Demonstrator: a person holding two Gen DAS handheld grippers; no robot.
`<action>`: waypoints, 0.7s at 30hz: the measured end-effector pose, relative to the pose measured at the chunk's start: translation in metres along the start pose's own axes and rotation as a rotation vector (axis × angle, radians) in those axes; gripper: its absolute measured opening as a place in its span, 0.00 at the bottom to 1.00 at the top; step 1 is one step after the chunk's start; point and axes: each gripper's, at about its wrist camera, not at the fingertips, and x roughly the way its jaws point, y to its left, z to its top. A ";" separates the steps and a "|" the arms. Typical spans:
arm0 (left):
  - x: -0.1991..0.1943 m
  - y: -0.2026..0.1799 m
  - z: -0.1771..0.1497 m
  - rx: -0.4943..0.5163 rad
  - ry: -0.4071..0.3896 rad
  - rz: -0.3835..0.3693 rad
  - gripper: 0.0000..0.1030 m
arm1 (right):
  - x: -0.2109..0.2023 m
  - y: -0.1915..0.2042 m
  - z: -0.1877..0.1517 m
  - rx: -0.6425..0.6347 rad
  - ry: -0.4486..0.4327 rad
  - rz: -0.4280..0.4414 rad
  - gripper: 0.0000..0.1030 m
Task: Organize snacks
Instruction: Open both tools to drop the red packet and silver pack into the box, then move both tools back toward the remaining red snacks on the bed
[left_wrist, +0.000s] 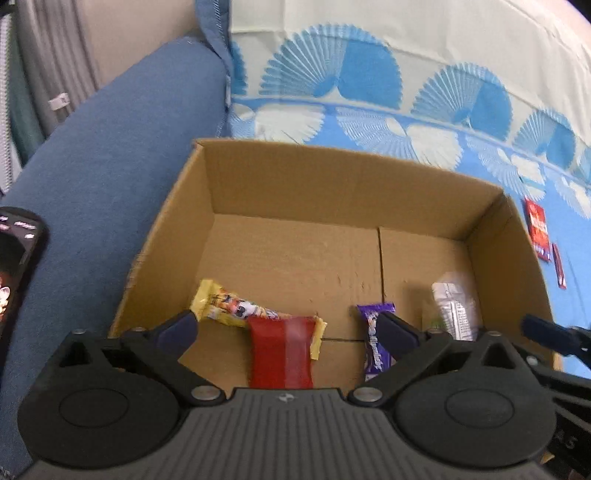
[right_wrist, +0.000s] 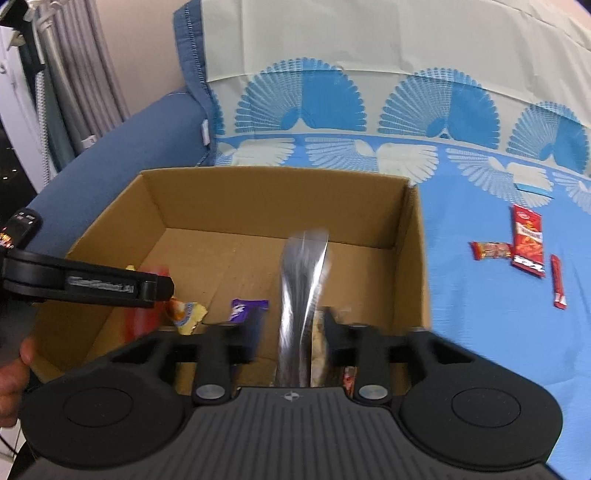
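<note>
An open cardboard box (left_wrist: 332, 184) (right_wrist: 258, 206) sits on a blue patterned sheet. In it lie a yellow snack bar (left_wrist: 221, 301), a red packet (left_wrist: 282, 350), a purple chocolate bar (left_wrist: 375, 336) (right_wrist: 245, 308) and a silver packet (left_wrist: 454, 306). My left gripper (left_wrist: 286, 330) is open over the red packet, just above the box floor. My right gripper (right_wrist: 288, 328) is open over the box, and the silver packet (right_wrist: 301, 291) stands blurred between its fingers, touching neither that I can see.
Red snack packets (right_wrist: 528, 240) (left_wrist: 537, 227), a small red wrapper (right_wrist: 491, 250) and a thin red stick (right_wrist: 557, 282) lie on the sheet right of the box. A blue sofa arm (left_wrist: 103, 166) with a dark remote (left_wrist: 16, 258) is left.
</note>
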 end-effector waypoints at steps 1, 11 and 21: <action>-0.003 0.001 0.000 0.004 0.007 -0.003 1.00 | -0.005 -0.001 0.000 0.004 -0.011 -0.006 0.68; -0.076 -0.011 0.002 0.108 0.100 0.026 1.00 | -0.084 -0.012 -0.002 0.055 -0.092 -0.035 0.79; -0.269 -0.035 0.013 0.151 -0.047 -0.058 1.00 | -0.199 -0.044 -0.013 0.132 -0.270 -0.084 0.80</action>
